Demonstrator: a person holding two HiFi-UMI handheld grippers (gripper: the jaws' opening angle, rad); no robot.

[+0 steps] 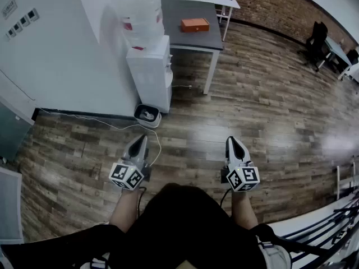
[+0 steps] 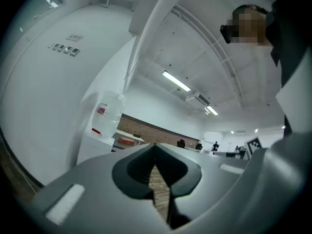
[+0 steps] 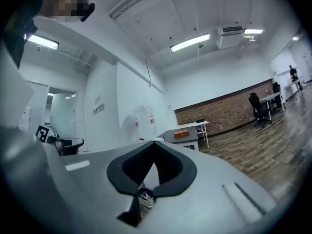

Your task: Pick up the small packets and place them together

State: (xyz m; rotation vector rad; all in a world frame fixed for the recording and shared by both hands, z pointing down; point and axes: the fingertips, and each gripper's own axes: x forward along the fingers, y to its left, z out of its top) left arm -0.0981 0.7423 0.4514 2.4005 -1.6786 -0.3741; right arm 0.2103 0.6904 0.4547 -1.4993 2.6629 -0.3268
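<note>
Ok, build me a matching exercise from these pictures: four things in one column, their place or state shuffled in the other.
1. orange box
2. water bottle
3. black chair
4. right gripper

a. on the white dispenser
b. shut, empty
c. on the grey table
d. far right, on the wood floor

Pairs: 1-c, 2-a, 3-d, 4-b

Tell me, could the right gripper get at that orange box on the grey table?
Probably not yet: the right gripper hovers over the floor, far short of the orange box, jaws shut. Nothing seems to block the way.
</note>
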